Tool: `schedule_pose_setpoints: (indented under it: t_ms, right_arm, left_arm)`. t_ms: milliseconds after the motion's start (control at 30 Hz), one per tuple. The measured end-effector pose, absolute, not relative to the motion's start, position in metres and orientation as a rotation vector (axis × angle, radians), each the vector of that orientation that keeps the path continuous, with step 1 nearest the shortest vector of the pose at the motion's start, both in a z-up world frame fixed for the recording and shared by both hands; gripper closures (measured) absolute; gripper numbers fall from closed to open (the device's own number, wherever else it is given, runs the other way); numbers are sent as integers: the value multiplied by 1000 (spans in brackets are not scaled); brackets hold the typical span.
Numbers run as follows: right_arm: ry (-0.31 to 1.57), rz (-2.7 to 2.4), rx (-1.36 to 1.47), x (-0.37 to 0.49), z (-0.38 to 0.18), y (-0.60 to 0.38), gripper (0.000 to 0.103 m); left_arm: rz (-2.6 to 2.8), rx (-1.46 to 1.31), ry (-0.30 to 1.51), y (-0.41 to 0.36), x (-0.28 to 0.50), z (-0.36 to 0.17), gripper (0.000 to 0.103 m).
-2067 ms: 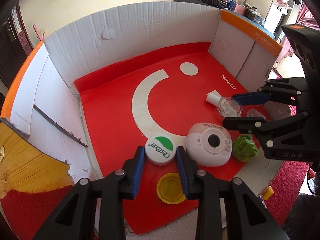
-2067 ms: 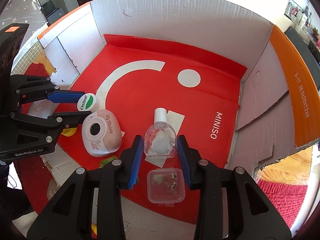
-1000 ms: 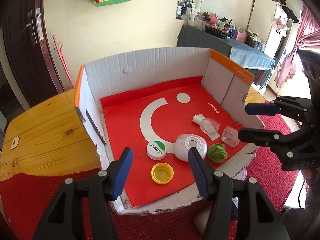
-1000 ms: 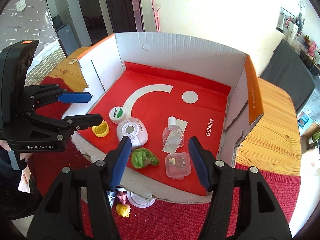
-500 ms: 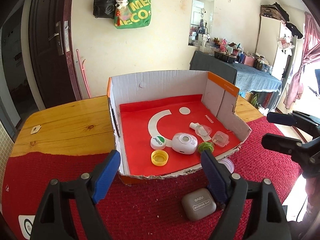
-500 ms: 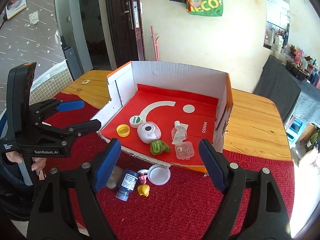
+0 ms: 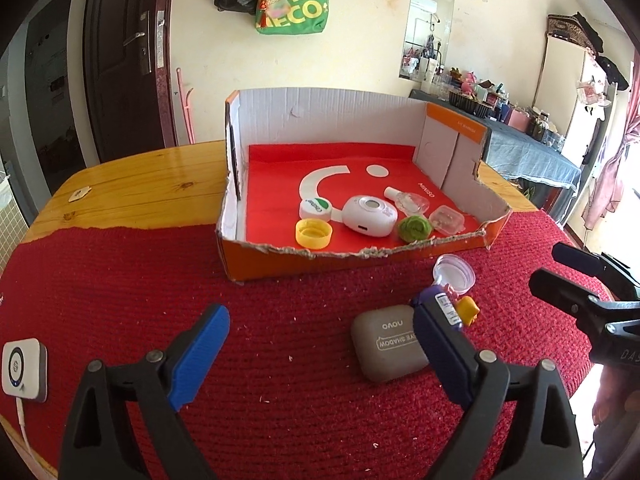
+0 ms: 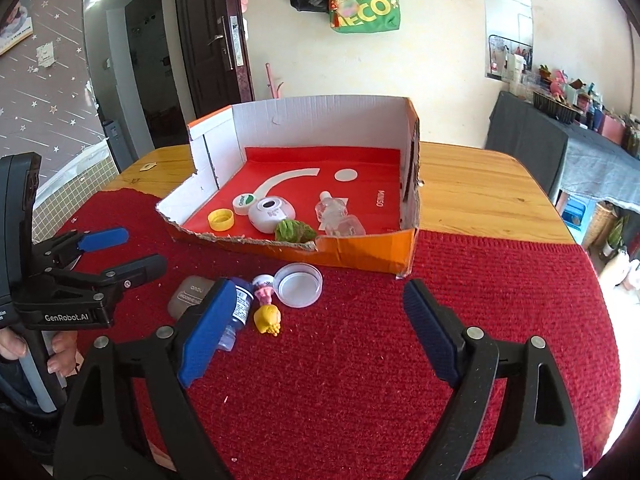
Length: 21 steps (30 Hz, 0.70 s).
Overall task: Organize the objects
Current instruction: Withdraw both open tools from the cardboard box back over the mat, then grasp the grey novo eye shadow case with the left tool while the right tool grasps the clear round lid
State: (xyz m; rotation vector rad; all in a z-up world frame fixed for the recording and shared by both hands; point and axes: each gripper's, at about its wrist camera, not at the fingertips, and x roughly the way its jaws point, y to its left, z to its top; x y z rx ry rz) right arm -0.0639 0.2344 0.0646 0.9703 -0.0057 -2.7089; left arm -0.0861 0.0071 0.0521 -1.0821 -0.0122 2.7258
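Both of your grippers are pulled back to the near side of the table, above the red cloth point(image 7: 120, 292), and nothing is between the fingers of either one. The left gripper point(image 7: 320, 356) has its jaws wide apart and they are opening more; the right gripper point(image 8: 318, 330) is the same, jaws apart and opening, with only cloth under it.

The cardboard box point(image 7: 328, 128) stands at the far side, with its torn low wall toward you. I think this low wall is why it serves as the collecting place: you can reach in from the near side. Inside, in a row close to this wall, lie a yellow cap point(image 7: 314, 233), a white jar lid point(image 7: 316, 208), a white round device point(image 7: 368, 216), a green ball point(image 7: 414, 229), a clear bottle point(image 7: 406, 200) and a small clear case point(image 7: 446, 220).

Four things are not yet in the box. They lie together on the cloth just in front of its near wall: a grey case point(image 7: 386, 342), a blue bottle point(image 8: 238, 312) on its side, a small yellow toy point(image 8: 269, 318) and a clear round lid point(image 8: 300, 284). The grey case lies just beside your left gripper's right finger, slightly left of it. The blue bottle is partly hidden behind your right gripper's left finger, and the toy and lid lie between its fingers but farther away. So each gripper seems open and ready for a next pick
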Motion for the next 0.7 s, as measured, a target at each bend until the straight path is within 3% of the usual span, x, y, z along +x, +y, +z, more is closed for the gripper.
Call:
schedule_pose_setpoints:
  t_ms: [700]
  right_arm:
    - [-50, -2713, 1080, -74, 29, 243, 17]
  left_arm:
    - [2632, -1202, 3, 31, -88, 26, 7]
